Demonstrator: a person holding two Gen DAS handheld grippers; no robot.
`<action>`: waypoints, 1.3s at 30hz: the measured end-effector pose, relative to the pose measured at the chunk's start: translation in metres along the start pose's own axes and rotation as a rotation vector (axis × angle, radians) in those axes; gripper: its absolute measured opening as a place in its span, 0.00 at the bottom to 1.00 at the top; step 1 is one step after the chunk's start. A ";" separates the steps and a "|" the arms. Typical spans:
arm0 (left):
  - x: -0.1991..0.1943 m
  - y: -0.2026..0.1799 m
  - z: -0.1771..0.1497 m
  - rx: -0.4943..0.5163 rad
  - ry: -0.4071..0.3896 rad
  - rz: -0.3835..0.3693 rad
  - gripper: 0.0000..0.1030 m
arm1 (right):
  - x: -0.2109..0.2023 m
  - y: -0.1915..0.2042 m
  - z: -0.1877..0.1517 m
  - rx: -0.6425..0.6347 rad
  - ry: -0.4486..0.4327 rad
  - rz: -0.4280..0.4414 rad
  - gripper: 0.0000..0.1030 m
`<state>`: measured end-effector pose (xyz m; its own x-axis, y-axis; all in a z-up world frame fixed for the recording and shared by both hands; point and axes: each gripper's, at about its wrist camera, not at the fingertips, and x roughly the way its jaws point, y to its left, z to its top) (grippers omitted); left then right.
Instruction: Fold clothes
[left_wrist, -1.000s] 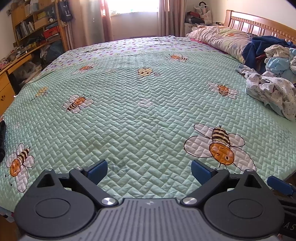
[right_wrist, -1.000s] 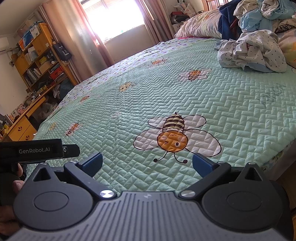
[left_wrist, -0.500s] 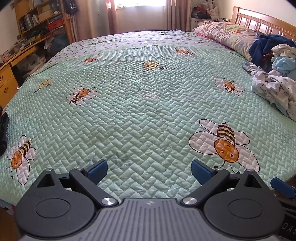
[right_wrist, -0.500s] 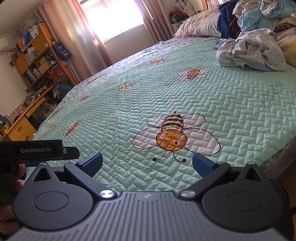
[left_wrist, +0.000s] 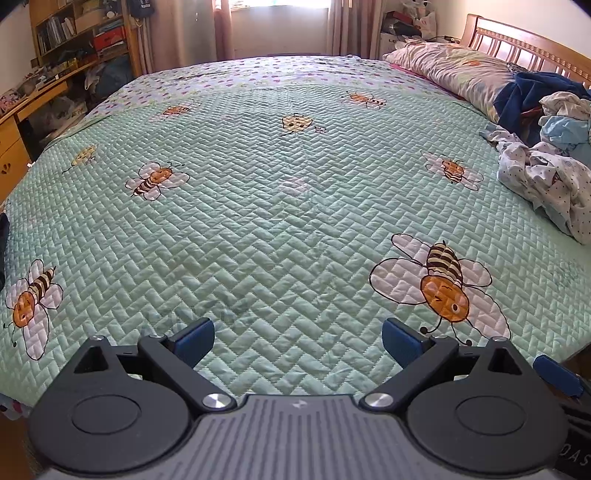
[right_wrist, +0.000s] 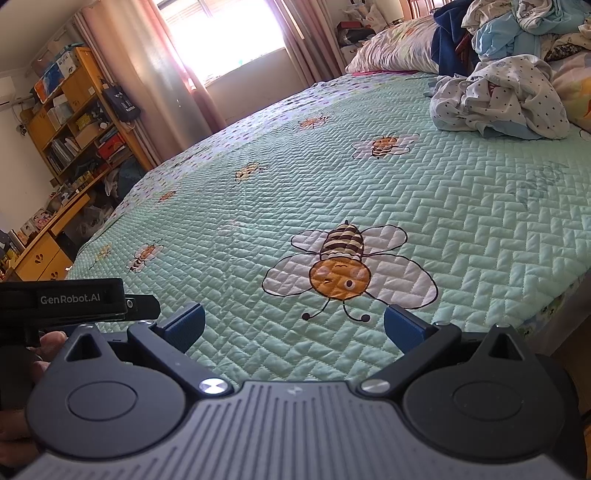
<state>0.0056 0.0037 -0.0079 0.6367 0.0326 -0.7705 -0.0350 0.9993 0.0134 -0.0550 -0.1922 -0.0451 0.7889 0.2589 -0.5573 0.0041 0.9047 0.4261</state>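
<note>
Nearest, at the bed's front edge: left gripper (left_wrist: 297, 341) with its 2 blue-padded fingers (left_wrist: 194, 339) spread wide, nothing between them. Just to its right, right gripper (right_wrist: 293, 326), likewise spread and empty, with a person's hand (right_wrist: 44, 345) glimpsed at the left margin of the right wrist view, beside the other device's black body.

Beyond both, mint-green quilted bedspread with printed orange bees (left_wrist: 288, 206), 1 large bee (right_wrist: 341, 266) directly ahead of the right gripper.

Farther, off to the right side and well apart from both grippers: crumpled white dotted garment (right_wrist: 502, 99), heaped with no clear long axis, its folds running roughly across the view. Behind it, piled pale blue clothes (right_wrist: 513, 33) and a dark navy garment (left_wrist: 532, 88) against the floral pillow (left_wrist: 447, 70) and wooden slatted headboard (left_wrist: 524, 48).

Judged from this: folding not yet begun, a first garment still to be fetched. Right gripper on the nearer side, so likely the one to reach forward and rightward for the dotted garment's near edge.
</note>
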 end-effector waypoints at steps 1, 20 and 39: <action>0.000 -0.001 -0.001 -0.001 0.001 -0.001 0.95 | 0.000 0.000 0.000 0.000 0.000 0.000 0.99; 0.011 -0.004 -0.029 -0.004 0.112 -0.042 0.95 | 0.001 -0.003 0.000 0.015 -0.007 -0.002 0.99; -0.029 0.012 -0.078 -0.113 0.128 -0.388 0.96 | 0.017 -0.015 0.015 0.075 -0.006 -0.004 0.99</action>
<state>-0.0736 0.0136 -0.0356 0.5189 -0.3552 -0.7775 0.1000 0.9286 -0.3574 -0.0323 -0.2067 -0.0500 0.7927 0.2527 -0.5547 0.0531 0.8779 0.4759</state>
